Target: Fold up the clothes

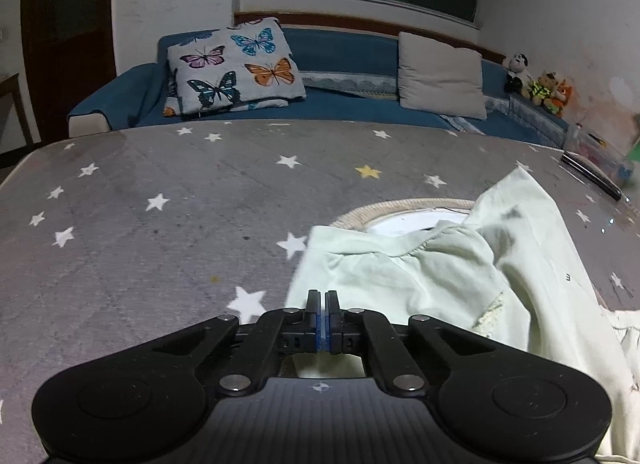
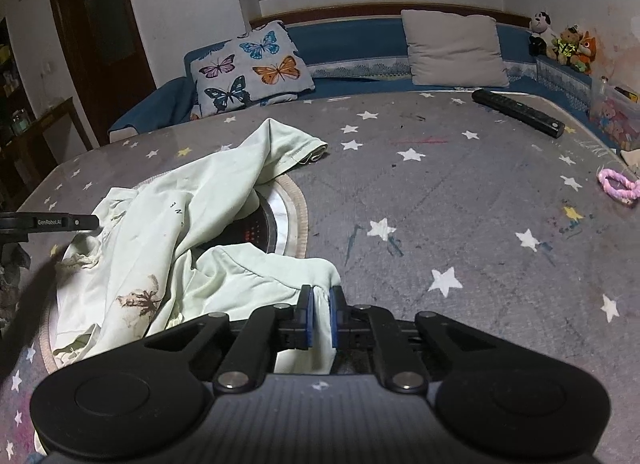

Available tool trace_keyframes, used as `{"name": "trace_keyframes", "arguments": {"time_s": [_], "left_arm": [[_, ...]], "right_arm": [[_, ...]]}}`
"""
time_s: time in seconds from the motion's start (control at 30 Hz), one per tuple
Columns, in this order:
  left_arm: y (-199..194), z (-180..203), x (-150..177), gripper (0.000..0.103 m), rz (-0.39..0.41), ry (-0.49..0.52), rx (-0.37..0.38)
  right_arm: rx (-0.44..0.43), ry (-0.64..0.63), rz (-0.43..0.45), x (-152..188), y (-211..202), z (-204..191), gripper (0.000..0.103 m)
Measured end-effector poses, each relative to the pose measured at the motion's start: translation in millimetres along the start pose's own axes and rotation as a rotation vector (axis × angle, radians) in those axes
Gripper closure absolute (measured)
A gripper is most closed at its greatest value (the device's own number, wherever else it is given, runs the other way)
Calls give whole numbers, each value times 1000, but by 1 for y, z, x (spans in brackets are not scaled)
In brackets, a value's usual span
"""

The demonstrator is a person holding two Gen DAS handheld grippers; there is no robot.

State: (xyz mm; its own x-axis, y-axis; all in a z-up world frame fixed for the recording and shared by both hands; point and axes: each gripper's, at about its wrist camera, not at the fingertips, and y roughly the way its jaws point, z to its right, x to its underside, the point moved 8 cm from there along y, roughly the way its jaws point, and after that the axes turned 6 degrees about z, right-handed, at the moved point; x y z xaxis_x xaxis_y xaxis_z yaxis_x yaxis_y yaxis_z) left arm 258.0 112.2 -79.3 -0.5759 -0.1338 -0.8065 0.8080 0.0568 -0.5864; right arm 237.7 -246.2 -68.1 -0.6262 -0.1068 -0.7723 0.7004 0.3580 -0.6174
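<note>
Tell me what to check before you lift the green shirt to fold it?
1. Right tool pinching the pale green shirt: ok, a fold of cloth sits between its blue pads.
2. Left tool holding the shirt: cannot tell, its pads are pressed together at the shirt's edge and no cloth shows between them.
3. Shirt flat: not ok, it lies crumpled and bunched.
4. Shirt clear of other things: not ok, it drapes over a round hotplate set in the table.
5. Remote out of the way: ok, it lies far off.
6. Pink loop out of the way: ok, near the table's edge.
</note>
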Motion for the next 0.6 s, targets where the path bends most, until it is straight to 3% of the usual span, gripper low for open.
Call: {"name": "trace_keyframes", "arguments": {"time_s": [0.1,0.2,0.3,0.4,0.43,0.5,0.6], "left_arm": [[2,-4,-2,94,8,-11,-8],[6,-4,-4,66,16,-10,-13],[11,-3,-6,63,22,-6,-15],[17,0,-8,67,24,5,-5],[18,1,-8,84,24,12,3],[20,4,-7,98,17,20,21],[16,3,-7,101,37,22,5]], "right_arm": [[0,5,-12,1,4,-1,91],[-1,6,-22,3,7,0,87],[-7,8,-29,3,10,-1,84],[-20,12,-36,5,12,-2,82],[-22,13,-38,5,13,-2,82],[-26,14,-41,6,15,-3,82],[-33,12,-38,6,14,-4,90]]}}
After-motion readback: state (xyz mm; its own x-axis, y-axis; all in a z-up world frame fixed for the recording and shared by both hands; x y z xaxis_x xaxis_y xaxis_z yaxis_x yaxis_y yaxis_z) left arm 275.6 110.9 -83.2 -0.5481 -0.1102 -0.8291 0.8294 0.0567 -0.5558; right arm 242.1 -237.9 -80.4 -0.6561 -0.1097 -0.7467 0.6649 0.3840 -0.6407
